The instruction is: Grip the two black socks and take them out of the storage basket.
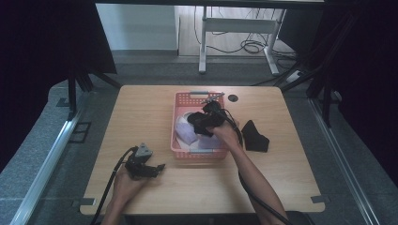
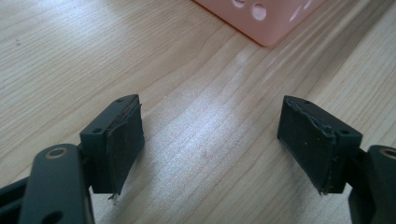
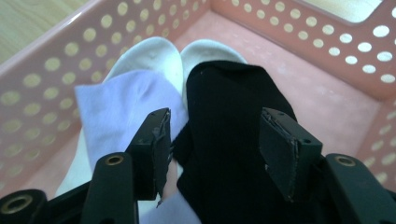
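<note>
A pink perforated basket (image 1: 197,153) stands in the middle of the wooden table. Inside it lie a white sock (image 3: 159,51), a lavender sock (image 3: 116,107) and a black sock (image 3: 229,116) on top of them. My right gripper (image 3: 217,149) reaches down into the basket (image 3: 327,42); its jaws stand apart on either side of the black sock, and the pads do not press on it. In the high view the right gripper (image 1: 196,123) hangs over the lavender sock (image 1: 185,130). My left gripper (image 2: 210,144) is open over bare wood, near the table's front left (image 1: 157,167).
Another black sock (image 1: 256,137) lies on the table just right of the basket. A corner of the basket (image 2: 266,23) is ahead of the left gripper. A dark round hole (image 1: 233,98) sits in the tabletop behind the basket. A white desk frame stands beyond the table.
</note>
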{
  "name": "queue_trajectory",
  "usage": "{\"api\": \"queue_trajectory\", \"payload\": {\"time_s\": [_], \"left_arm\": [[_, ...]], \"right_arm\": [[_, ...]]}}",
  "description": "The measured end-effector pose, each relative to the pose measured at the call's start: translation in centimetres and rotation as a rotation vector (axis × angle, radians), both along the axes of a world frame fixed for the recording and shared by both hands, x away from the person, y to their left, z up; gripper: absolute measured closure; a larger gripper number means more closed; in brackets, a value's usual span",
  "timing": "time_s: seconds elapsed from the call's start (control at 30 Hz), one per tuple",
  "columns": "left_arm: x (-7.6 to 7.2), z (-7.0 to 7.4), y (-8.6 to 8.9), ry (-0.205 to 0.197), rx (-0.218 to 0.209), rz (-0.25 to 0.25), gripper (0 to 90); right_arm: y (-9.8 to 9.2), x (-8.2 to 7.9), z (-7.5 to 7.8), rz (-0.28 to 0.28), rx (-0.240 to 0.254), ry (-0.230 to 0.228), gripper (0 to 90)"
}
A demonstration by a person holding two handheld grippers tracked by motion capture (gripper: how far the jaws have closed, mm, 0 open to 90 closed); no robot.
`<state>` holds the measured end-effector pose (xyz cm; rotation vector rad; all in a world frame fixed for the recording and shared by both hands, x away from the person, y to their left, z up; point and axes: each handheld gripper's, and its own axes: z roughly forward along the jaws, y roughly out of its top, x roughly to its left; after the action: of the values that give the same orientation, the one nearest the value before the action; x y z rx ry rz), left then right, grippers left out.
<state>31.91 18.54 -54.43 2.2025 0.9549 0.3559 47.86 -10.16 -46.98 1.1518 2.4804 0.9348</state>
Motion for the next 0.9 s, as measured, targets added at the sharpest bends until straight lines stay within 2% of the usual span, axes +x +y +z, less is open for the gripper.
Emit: {"api": "queue_trajectory", "payload": {"time_s": [0.1, 0.43, 0.53, 0.6, 0.67, 0.77, 0.83, 0.9], "left_arm": [[0.0, 0.0, 0.0, 0.002, 0.001, 0.006, 20.5], [0.0, 0.0, -0.1, 0.007, -0.001, 0.01, 19.2], [0.0, 0.0, 0.0, 0.006, 0.0, 0.009, 19.2], [0.0, 0.0, 0.0, 0.006, 0.0, 0.009, 19.2], [0.0, 0.0, 0.0, 0.006, 0.0, 0.009, 19.2], [0.0, 0.0, 0.0, 0.006, 0.0, 0.009, 19.2], [0.0, 0.0, 0.0, 0.006, 0.0, 0.009, 19.2], [0.0, 0.0, 0.0, 0.007, -0.001, 0.01, 19.2]], "right_arm": [[0.6, 0.3, -0.5, -0.012, -0.007, 0.013, 43.2], [2.0, 1.5, -2.3, -0.071, -0.076, 0.047, 41.8], [2.5, 1.7, -2.9, -0.076, -0.128, 0.055, 43.4], [2.8, 1.8, -3.3, -0.069, -0.175, 0.057, 48.5], [3.1, 1.6, -3.5, -0.066, -0.206, 0.049, 62.3], [3.2, 1.5, -3.5, -0.074, -0.21, 0.058, 77.3], [3.1, 1.5, -3.3, -0.084, -0.194, 0.065, 79.9], [2.8, 1.5, -2.9, -0.092, -0.179, 0.053, 80.6]]}}
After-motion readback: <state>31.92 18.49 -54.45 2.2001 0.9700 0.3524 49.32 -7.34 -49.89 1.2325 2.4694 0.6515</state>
